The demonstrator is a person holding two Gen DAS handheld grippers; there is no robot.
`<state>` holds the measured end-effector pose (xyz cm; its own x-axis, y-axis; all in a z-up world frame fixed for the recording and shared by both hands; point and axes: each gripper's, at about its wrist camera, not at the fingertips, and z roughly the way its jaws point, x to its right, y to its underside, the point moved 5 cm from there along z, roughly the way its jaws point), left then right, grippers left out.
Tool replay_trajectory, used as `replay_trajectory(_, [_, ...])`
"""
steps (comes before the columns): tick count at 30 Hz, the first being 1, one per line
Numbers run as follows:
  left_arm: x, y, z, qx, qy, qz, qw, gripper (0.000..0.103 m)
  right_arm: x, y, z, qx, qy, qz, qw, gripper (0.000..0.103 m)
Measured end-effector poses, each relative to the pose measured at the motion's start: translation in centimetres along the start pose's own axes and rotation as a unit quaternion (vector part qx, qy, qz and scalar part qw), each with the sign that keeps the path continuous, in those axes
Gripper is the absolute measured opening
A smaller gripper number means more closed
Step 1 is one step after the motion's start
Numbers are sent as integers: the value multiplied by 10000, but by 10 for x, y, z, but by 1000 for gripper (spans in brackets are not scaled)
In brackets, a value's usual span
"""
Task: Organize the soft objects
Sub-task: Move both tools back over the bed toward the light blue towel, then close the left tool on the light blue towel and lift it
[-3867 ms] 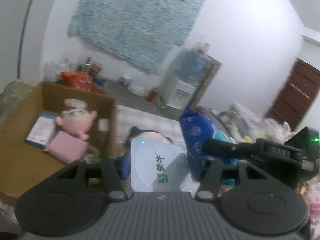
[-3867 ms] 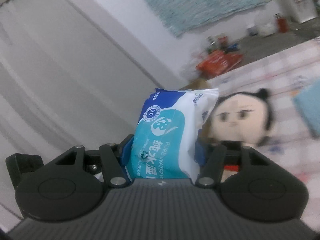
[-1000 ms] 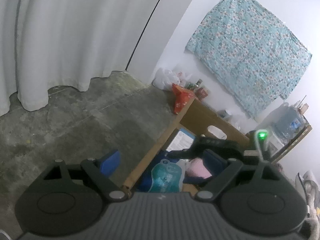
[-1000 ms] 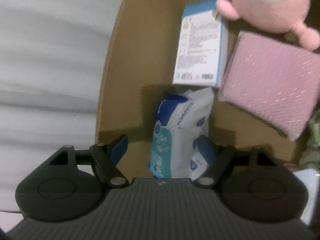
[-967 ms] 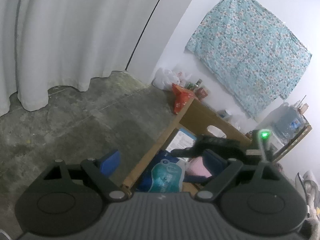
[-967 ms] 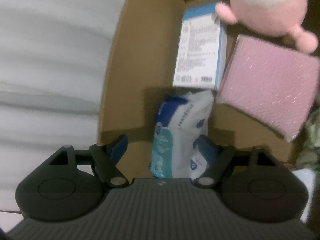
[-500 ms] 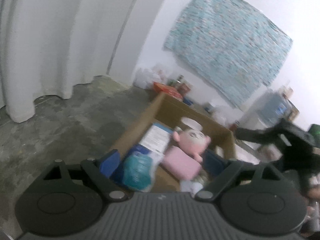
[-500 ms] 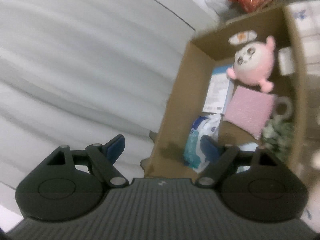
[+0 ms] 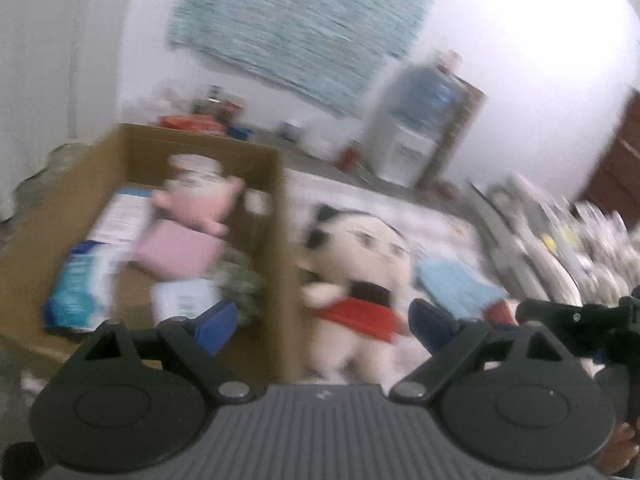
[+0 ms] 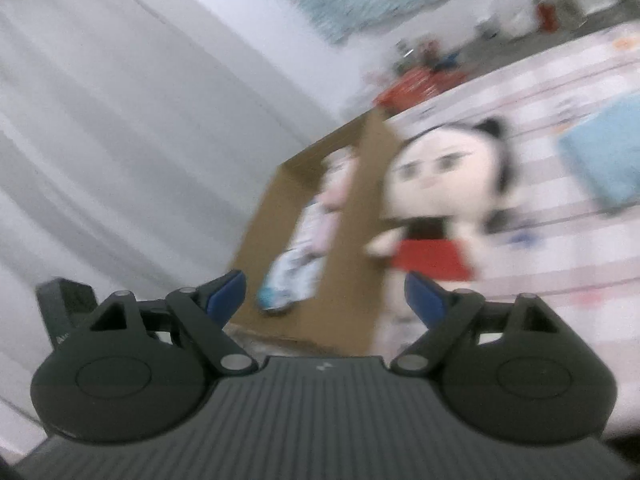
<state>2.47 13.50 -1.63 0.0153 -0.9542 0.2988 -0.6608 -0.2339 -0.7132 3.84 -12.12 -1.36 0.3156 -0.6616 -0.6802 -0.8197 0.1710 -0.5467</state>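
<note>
Partly done: inside the cardboard box (image 9: 280,208) already a wet-wipes pack (image 9: 78,284), pink plush (image 9: 200,200) and pink pad (image 9: 178,252); just outside its wall, on the bed, still the black-haired doll (image 9: 360,276) and blue cloth (image 9: 452,284); left gripper (image 9: 324,320) jaws wide and empty, right gripper (image 10: 326,294) jaws opening, empty.

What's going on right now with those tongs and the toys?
Left tongs open, empty. Right tongs opening, empty. Wipes pack in box; doll outside, beside it. Nothing blocking.

Both wrist views look down past their fingers, sharing the cardboard box (image 9: 280,216) and doll (image 10: 436,184).
</note>
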Motion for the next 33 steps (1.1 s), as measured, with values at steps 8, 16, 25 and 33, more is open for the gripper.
replay_trajectory(8, [108, 21, 65, -486, 682, 1084, 9906, 94, 79, -10, -79, 793, 1052, -6, 9913, 88])
replay_trajectory(16, [202, 49, 152, -570, 705, 2596, 9615, 93, 144, -16, -88, 1337, 1283, 315, 9822, 72])
replay_trajectory(25, [269, 67, 256, -645, 513, 3527, 9321, 77, 178, -21, -98, 1753, 1163, 668, 9753, 69])
replay_trajectory(33, [265, 69, 307, -1091, 136, 3459, 9318, 7, 200, -18, -108, 1874, 1133, 998, 9706, 68])
